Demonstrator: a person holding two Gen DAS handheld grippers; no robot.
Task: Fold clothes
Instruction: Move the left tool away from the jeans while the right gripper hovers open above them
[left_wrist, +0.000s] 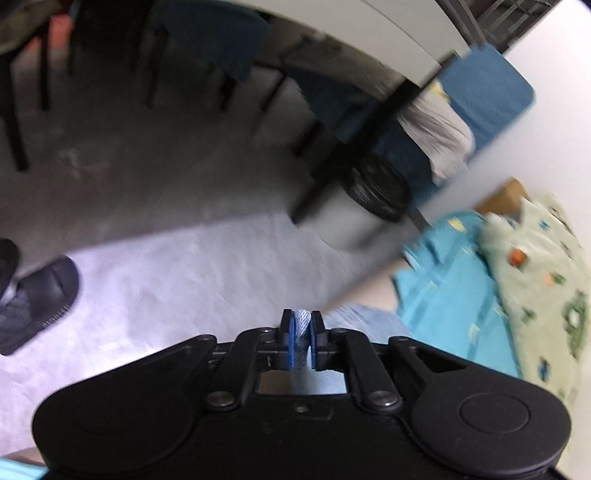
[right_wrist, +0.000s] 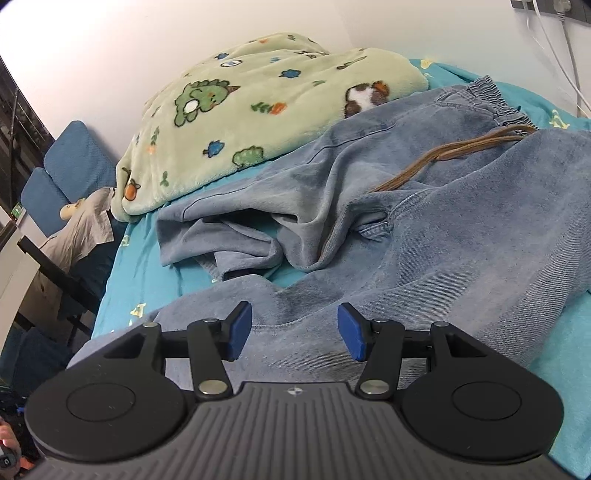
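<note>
Item: blue jeans on a bed, one corner in your left gripper.

Your left gripper (left_wrist: 302, 334) is clamped on a fold of pale blue denim, which shows between its blue pads (left_wrist: 293, 341); the view behind it is blurred, over grey floor (left_wrist: 177, 266), with a black slipper (left_wrist: 38, 295) at far left. Your right gripper (right_wrist: 294, 332) hangs with its jaws about half apart and nothing between them, just above the near leg of the jeans (right_wrist: 424, 229). The jeans lie crumpled on the teal bed sheet (right_wrist: 136, 266), brown drawstring (right_wrist: 443, 157) showing near the waistband at the far right. A green dinosaur-print blanket (right_wrist: 258, 110) lies bunched beyond them, touching their far edge.
</note>
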